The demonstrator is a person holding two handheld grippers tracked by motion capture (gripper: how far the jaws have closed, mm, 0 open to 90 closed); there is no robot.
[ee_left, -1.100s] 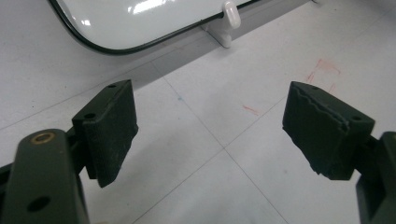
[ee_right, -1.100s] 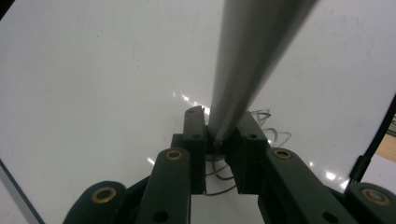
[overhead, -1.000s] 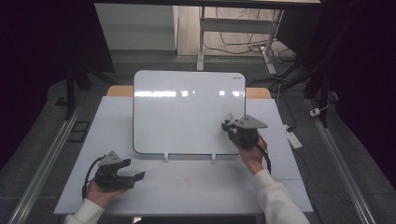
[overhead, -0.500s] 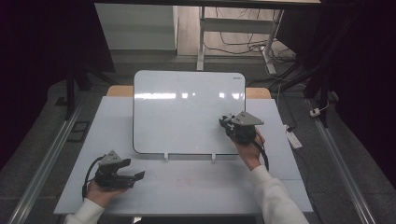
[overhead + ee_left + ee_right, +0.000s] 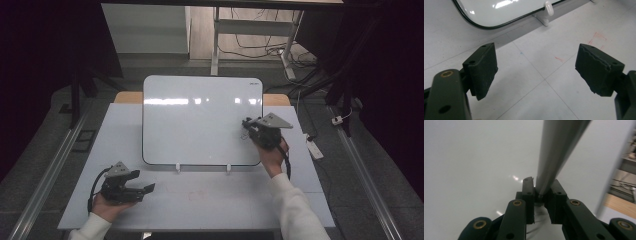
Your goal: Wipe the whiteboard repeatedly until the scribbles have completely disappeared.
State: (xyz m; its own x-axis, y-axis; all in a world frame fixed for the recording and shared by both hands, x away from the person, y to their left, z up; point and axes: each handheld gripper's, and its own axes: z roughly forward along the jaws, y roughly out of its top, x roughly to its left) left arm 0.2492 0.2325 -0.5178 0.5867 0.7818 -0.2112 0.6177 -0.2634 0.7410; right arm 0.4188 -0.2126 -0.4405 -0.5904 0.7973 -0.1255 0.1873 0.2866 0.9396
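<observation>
right gripper (image 5: pixel 248 129) shifted left across whiteboard (image 5: pixel 200 120), left gripper (image 5: pixel 145 190) unmoved

The whiteboard (image 5: pixel 200 120) stands tilted across the middle of the table (image 5: pixel 210 200), blocking passage to the far half. Its two small white feet (image 5: pixel 177 168) jut forward at its lower edge. The table strip in front of the board lies open between the left gripper (image 5: pixel 131 189) and the person's right forearm (image 5: pixel 295 205).

Whiteboard (image 5: pixel 200 120) propped upright, grey pen (image 5: pixel 556 150) against it
</observation>
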